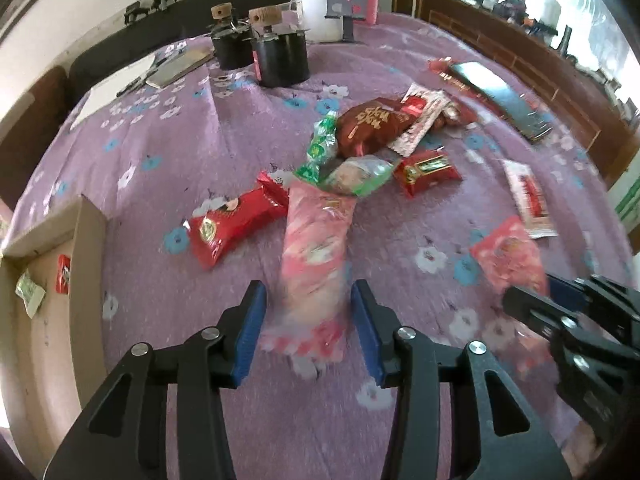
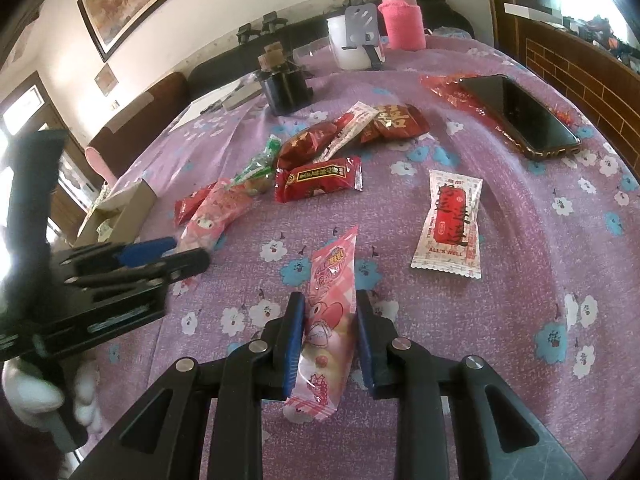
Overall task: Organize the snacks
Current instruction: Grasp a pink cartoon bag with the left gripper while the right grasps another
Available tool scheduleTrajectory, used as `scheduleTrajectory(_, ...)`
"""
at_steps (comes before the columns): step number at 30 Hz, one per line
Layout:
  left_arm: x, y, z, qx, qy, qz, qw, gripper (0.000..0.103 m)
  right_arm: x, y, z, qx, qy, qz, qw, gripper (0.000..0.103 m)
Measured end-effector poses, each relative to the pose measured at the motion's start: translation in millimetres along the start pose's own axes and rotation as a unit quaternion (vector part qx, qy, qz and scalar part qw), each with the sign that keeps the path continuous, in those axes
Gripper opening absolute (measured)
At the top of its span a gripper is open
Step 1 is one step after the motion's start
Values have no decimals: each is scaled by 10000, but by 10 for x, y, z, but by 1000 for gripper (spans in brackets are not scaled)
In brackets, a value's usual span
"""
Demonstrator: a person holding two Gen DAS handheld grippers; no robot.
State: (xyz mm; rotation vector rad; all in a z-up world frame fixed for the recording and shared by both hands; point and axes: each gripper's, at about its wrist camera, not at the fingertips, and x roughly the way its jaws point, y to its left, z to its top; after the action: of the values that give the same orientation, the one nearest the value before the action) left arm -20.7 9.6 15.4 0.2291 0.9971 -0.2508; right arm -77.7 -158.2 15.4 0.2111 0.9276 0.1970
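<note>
On a purple flowered bedspread (image 1: 168,148) strewn with snacks, my left gripper (image 1: 309,320) stands over a long pink packet (image 1: 314,256), its blue pads either side of the wrapper and apart from it, jaws not pressing. My right gripper (image 2: 329,340) is clamped on a second pink packet (image 2: 330,312), pads against both sides of it, its far end pointing up the bed. Beyond lie a red packet (image 1: 236,224), a pile of green and dark red wrappers (image 1: 356,140), and a white sachet with red print (image 2: 450,224) off to the right. A cardboard box (image 1: 86,248) at the left edge holds two small packets. A dark phone (image 2: 520,116) rests near the far right.
</note>
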Motion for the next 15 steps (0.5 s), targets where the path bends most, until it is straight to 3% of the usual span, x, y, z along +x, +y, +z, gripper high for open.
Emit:
scheduleTrajectory(2,17,-22,22,-6,-43,186,9998,55,-7,-4,-12,7,-11,22,10000,26)
scheduleTrajectory(9,56,-12,62,10,-161,223,9996,56,-5,-18,-15,21,-36,56,10000,26)
scheduleTrajectory(10,55,-12,70,59,-146,233,9996,53,-3,-18,-15,20,-36,55,10000,26)
scheduleTrajectory(11,48,2,69,33,-126,250,9996,32,-3,-17,-14,24,-36,60,10000,26)
scheduleTrajectory(12,48,14,67,1,-78,197,9998,22,-2,-16,-14,25,-36,61,10000,26)
scheduleTrajectory(15,-2,85,39,-199,2,44,9998,21,1,-15,-13,15,-34,48,10000,26)
